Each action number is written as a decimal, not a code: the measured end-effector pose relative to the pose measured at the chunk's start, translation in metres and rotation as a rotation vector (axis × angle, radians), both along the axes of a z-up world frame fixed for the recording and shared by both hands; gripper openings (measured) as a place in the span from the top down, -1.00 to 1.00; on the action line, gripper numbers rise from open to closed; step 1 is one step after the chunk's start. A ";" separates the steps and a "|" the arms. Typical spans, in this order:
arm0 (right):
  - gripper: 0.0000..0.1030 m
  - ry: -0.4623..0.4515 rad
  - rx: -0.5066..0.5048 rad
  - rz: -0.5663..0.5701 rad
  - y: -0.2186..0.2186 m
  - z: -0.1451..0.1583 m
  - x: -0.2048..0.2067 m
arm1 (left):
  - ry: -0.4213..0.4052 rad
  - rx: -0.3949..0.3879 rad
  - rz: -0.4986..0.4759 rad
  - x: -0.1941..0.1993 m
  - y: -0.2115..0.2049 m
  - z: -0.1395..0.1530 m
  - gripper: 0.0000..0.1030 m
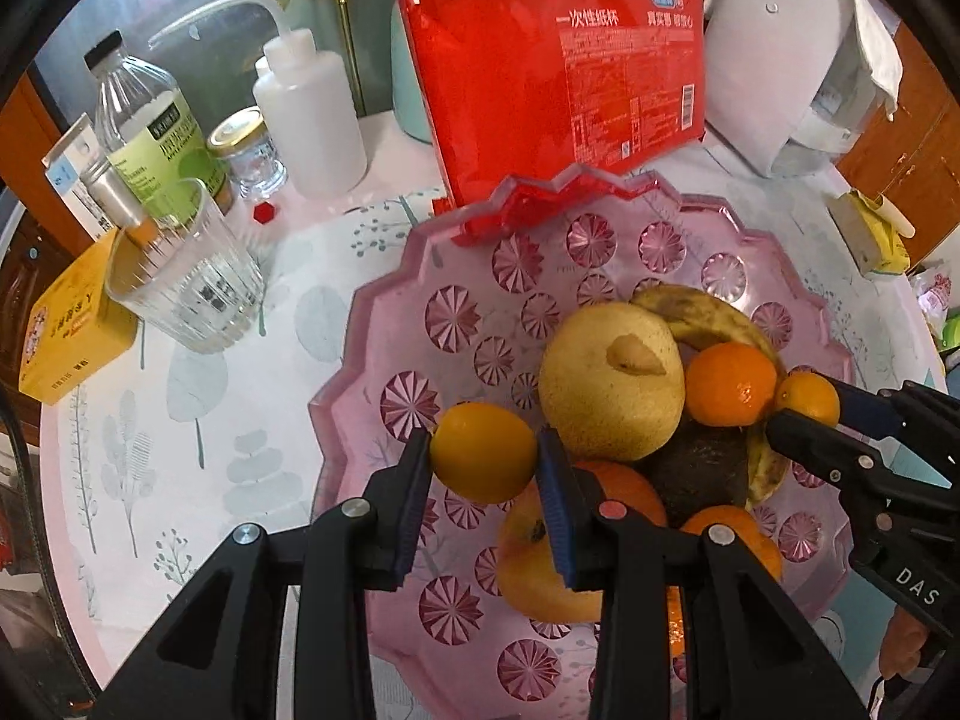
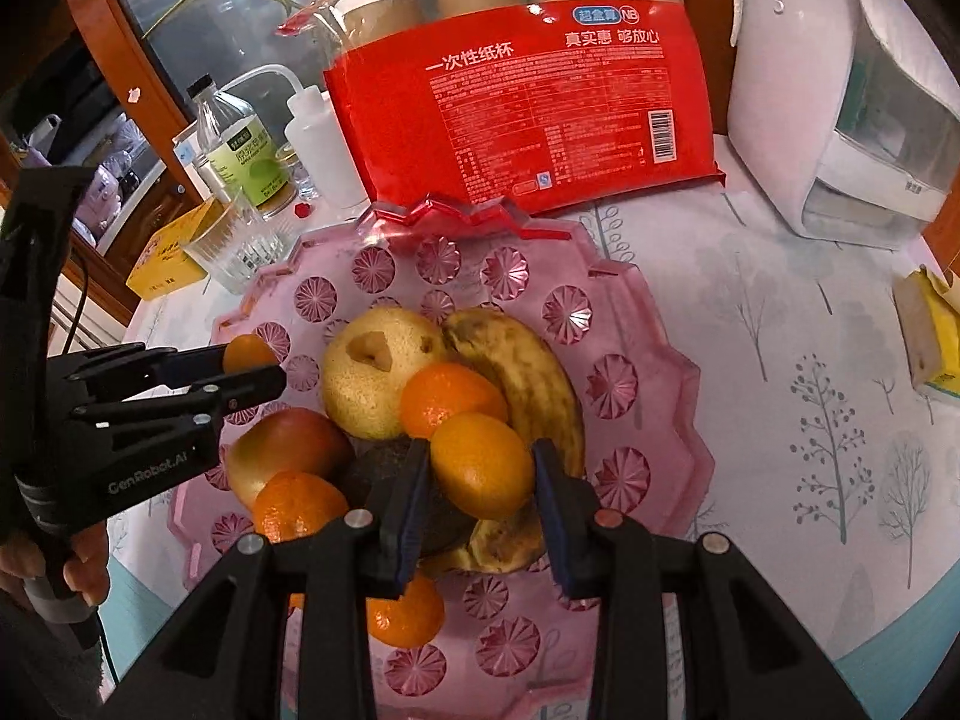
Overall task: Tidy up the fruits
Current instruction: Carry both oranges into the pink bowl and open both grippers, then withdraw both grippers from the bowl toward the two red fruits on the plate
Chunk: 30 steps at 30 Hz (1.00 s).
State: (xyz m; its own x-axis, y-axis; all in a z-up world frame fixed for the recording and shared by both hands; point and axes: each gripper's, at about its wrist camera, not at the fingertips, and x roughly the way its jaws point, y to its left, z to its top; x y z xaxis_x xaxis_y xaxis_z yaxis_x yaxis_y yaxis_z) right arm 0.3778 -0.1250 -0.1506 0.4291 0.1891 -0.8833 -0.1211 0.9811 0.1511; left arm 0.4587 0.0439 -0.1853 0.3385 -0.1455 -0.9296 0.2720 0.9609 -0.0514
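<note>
A pink patterned fruit tray (image 1: 456, 312) (image 2: 606, 312) holds a yellow pear (image 1: 606, 384) (image 2: 372, 378), a spotted banana (image 1: 708, 312) (image 2: 522, 366), tangerines (image 1: 729, 384) (image 2: 450, 396), a reddish apple (image 2: 288, 450) and a dark fruit (image 1: 696, 468). My left gripper (image 1: 483, 456) is shut on a small orange (image 1: 483, 450) above the tray's left side; it also shows in the right wrist view (image 2: 249, 363). My right gripper (image 2: 480, 468) is shut on another small orange (image 2: 480, 462) over the fruit pile, and shows in the left wrist view (image 1: 807, 408).
A red pack of paper cups (image 1: 552, 60) (image 2: 522, 102) leans at the tray's far rim. A glass (image 1: 186, 276), bottles (image 1: 150, 132), a white squeeze bottle (image 1: 312, 114) and a yellow box (image 1: 72, 324) stand at left. A white appliance (image 2: 840, 108) stands at right.
</note>
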 end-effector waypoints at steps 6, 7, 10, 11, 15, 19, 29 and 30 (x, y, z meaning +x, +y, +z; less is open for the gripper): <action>0.25 -0.016 0.020 0.006 -0.001 0.000 -0.001 | 0.003 0.006 0.002 0.000 -0.001 -0.002 0.27; 0.24 -0.020 0.025 0.005 -0.001 0.001 -0.002 | -0.001 0.007 0.008 0.000 0.000 -0.002 0.21; 0.17 -0.039 0.027 0.005 0.001 0.004 -0.004 | -0.015 -0.009 0.030 -0.001 0.006 0.002 -0.24; 0.16 -0.044 0.025 0.006 0.002 0.005 -0.005 | -0.014 -0.024 0.034 -0.002 0.008 0.004 -0.34; 0.15 -0.052 0.025 0.013 0.004 0.007 -0.010 | -0.030 -0.014 0.032 -0.008 0.008 0.009 -0.46; 0.15 -0.053 0.027 0.016 0.004 0.010 -0.013 | -0.044 -0.008 0.017 -0.018 0.004 0.015 -0.48; 0.15 -0.048 0.028 0.002 0.004 0.023 -0.023 | -0.081 -0.025 -0.002 -0.044 0.000 0.045 -0.59; 0.15 -0.047 0.029 -0.002 0.003 0.025 -0.024 | -0.082 -0.034 -0.002 -0.047 0.001 0.048 -0.59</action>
State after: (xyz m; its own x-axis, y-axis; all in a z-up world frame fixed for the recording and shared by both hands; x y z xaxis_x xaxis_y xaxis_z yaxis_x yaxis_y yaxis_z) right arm 0.3536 -0.1216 -0.1260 0.4703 0.2131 -0.8564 -0.1269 0.9767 0.1734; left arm 0.4118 0.0454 -0.1368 0.4126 -0.1773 -0.8935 0.2785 0.9585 -0.0615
